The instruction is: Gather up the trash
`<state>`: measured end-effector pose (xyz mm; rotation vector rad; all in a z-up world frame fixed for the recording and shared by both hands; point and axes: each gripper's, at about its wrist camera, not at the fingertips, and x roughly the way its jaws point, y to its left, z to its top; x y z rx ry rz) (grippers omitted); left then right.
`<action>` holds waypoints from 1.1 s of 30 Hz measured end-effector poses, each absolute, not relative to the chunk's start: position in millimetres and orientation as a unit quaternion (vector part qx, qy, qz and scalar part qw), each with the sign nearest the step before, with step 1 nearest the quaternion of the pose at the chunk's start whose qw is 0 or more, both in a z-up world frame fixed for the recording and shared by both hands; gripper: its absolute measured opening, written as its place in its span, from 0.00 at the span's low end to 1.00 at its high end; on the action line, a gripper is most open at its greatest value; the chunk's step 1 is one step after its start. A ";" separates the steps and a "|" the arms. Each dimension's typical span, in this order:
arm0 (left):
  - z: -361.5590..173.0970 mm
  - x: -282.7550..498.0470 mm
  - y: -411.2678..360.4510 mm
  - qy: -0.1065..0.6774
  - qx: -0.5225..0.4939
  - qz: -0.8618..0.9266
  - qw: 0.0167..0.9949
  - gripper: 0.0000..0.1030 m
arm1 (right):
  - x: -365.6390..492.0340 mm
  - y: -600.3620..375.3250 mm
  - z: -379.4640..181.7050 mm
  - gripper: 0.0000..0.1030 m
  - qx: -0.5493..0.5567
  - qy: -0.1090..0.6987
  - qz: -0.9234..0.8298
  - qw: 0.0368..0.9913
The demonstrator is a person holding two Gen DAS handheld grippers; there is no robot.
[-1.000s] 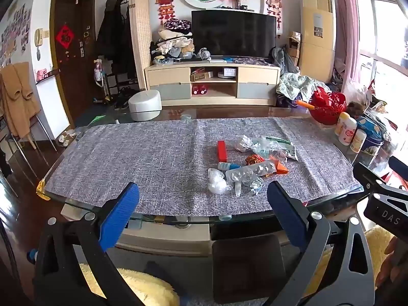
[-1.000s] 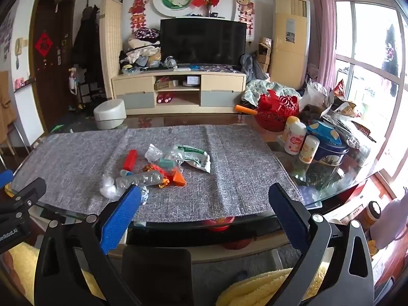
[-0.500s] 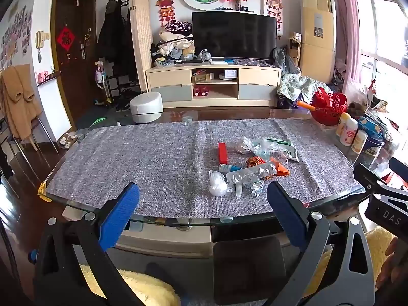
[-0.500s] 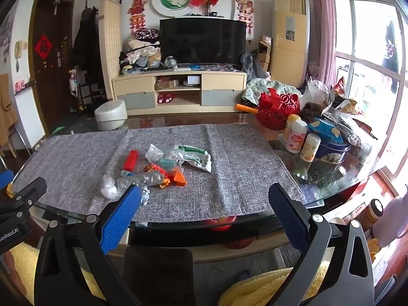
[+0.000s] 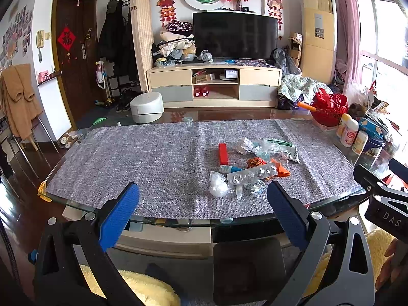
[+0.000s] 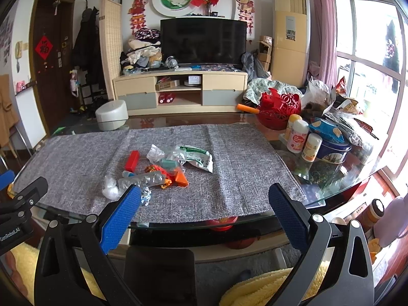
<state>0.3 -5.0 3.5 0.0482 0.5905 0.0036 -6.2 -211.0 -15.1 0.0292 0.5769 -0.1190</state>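
A heap of trash lies on the grey cloth (image 5: 158,158) of the glass table: a red box (image 5: 223,153), a silver blister pack (image 5: 251,176), an orange wrapper (image 5: 280,169), a crumpled clear bag (image 5: 217,186) and a white-green packet (image 5: 283,148). The right wrist view shows the same heap, with the red box (image 6: 132,160) and the blister pack (image 6: 144,179). My left gripper (image 5: 202,199) is open, short of the table's near edge, holding nothing. The right gripper (image 6: 204,199) is open and empty too, right of the heap.
A red basket (image 6: 279,112), small bottles (image 6: 297,137) and a blue tin (image 6: 330,153) crowd the table's right end. A white round stool (image 5: 147,107) and a TV cabinet (image 5: 214,86) stand beyond the table. Yellow fluffy fabric (image 5: 142,288) lies below the grippers.
Both cameras have risen and tilted slightly, so the table and the trash sit a little lower and closer in view. Nothing on the table has moved.
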 end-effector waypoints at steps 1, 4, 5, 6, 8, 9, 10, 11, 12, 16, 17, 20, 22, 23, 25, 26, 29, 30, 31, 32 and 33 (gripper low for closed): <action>3.4 0.2 -5.0 0.291 0.025 0.002 0.956 0.92 | -6.1 -211.0 -16.3 0.97 0.015 0.285 -0.059 0.957; 3.4 0.1 -4.7 0.291 0.024 0.001 0.956 0.92 | -6.0 -209.4 -14.9 0.97 0.017 0.286 -0.057 0.957; 3.4 0.6 -4.1 0.292 0.022 -0.001 0.956 0.92 | -5.8 -208.0 -15.8 0.97 0.017 0.286 -0.057 0.956; 3.7 0.6 -4.0 0.292 0.022 0.000 0.956 0.92 | -5.5 -209.6 -14.2 0.97 0.018 0.286 -0.056 0.956; 3.4 0.8 -3.2 0.291 0.023 0.003 0.956 0.92 | -5.7 -208.6 -14.7 0.97 0.018 0.286 -0.057 0.956; 3.5 1.0 -2.6 0.291 0.022 0.003 0.956 0.92 | -6.1 -208.8 -15.0 0.97 0.019 0.285 -0.057 0.957; 3.8 1.0 -2.3 0.291 0.022 0.003 0.956 0.92 | -5.7 -209.2 -15.0 0.97 0.019 0.285 -0.056 0.957; 3.9 1.2 -2.4 0.291 0.022 0.004 0.957 0.92 | -5.3 -208.7 -15.2 0.97 0.019 0.285 -0.056 0.957; 4.1 1.2 -2.3 0.290 0.022 0.004 0.957 0.92 | -5.2 -209.5 -14.8 0.97 0.018 0.286 -0.057 0.956; 4.4 1.8 -1.7 0.289 0.022 0.005 0.957 0.92 | -5.2 -209.6 -14.6 0.97 0.019 0.286 -0.056 0.956; 4.7 1.9 -1.5 0.289 0.022 0.006 0.957 0.92 | -4.9 -209.2 -14.8 0.97 0.019 0.286 -0.056 0.957; 5.1 1.8 -1.9 0.287 0.021 0.006 0.958 0.92 | -5.0 -211.3 -14.4 0.97 0.020 0.285 -0.056 0.957; 5.4 1.7 -2.1 0.287 0.022 0.006 0.958 0.92 | -5.1 -211.7 -13.9 0.97 0.019 0.285 -0.056 0.957; 5.5 2.2 -2.1 0.287 0.022 0.006 0.958 0.92 | -5.3 -211.8 -13.5 0.97 0.020 0.285 -0.056 0.957; 6.2 2.2 -2.1 0.287 0.021 0.006 0.958 0.92 | -5.2 -211.8 -13.3 0.97 0.020 0.285 -0.056 0.957; 6.0 1.9 -2.2 0.287 0.021 0.007 0.958 0.92 | -5.3 -211.9 -12.9 0.97 0.020 0.284 -0.056 0.957; 6.9 1.1 -2.4 0.285 0.020 0.007 0.958 0.92 | -5.2 -211.9 -12.9 0.97 0.020 0.285 -0.056 0.957; 7.1 1.2 -2.6 0.285 0.019 0.007 0.958 0.92 | -5.2 -211.7 -13.0 0.97 0.020 0.285 -0.056 0.957; 7.1 1.0 -2.4 0.285 0.019 0.007 0.958 0.92 | -5.3 -211.5 -13.0 0.97 0.020 0.285 -0.056 0.957; 7.2 1.0 -2.4 0.285 0.020 0.007 0.958 0.92 | -5.3 -211.3 -13.0 0.97 0.019 0.285 -0.056 0.957; 7.1 0.9 -2.3 0.285 0.020 0.007 0.958 0.92 | -5.5 -211.9 -13.1 0.97 0.020 0.284 -0.056 0.957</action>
